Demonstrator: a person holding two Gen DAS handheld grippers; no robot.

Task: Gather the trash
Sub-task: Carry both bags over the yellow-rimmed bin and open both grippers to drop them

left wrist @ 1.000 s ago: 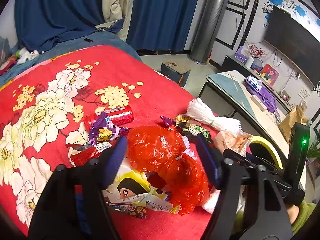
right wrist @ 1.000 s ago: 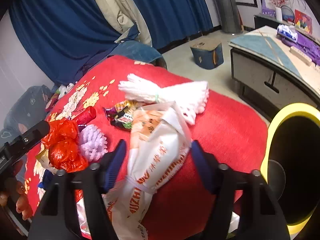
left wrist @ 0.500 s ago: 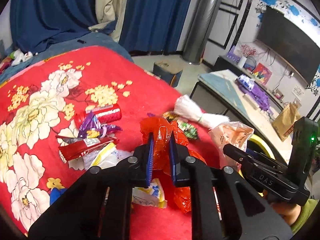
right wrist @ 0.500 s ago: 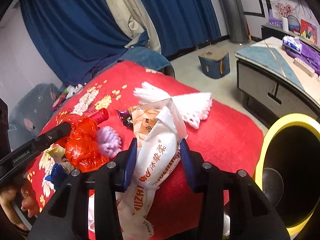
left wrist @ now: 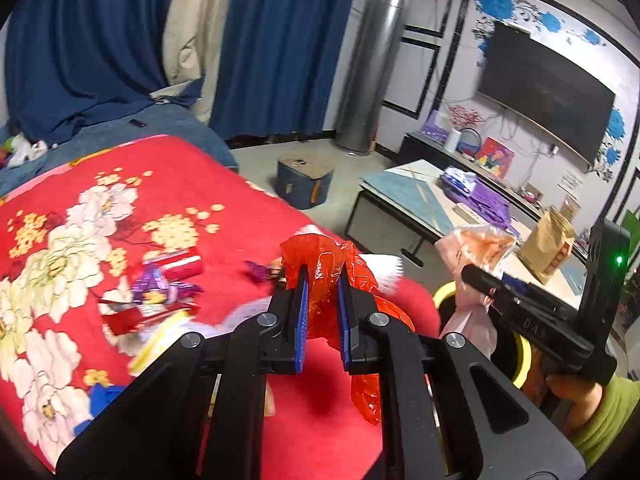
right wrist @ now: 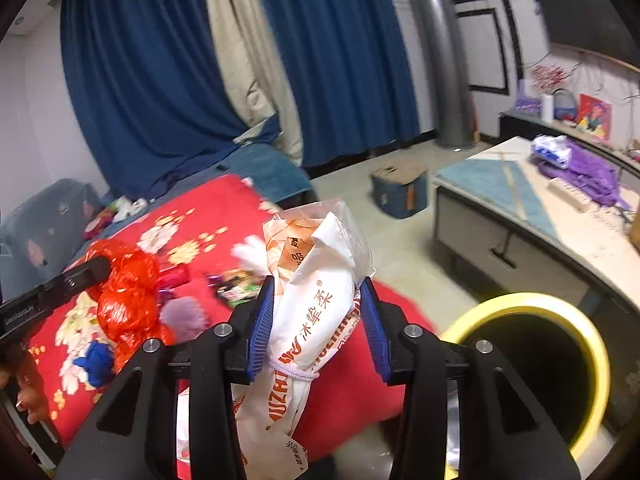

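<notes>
A crumpled red plastic bag (left wrist: 320, 256) hangs above the red flowered bedspread (left wrist: 120, 200), and my left gripper (left wrist: 320, 276) is shut on it. In the right wrist view the same red bag (right wrist: 128, 300) dangles from the left gripper (right wrist: 96, 270) at the left. My right gripper (right wrist: 318, 284) is shut on a white and orange plastic bag (right wrist: 316, 264) tied with a band, held up off the bed. A black bin with a yellow rim (right wrist: 528, 300) stands on the floor at the lower right, beside the bed.
Several wrappers (left wrist: 160, 292), a purple fluffy piece (right wrist: 184, 312) and a blue scrap (right wrist: 94, 360) lie on the bedspread. A low table (right wrist: 520, 200) stands to the right, with a blue box (right wrist: 400, 192) on the floor beyond. Blue curtains hang behind.
Both grippers went from open around their bags to shut on them. Both have since risen, lifting the red bag and the white bag off the bedspread.
</notes>
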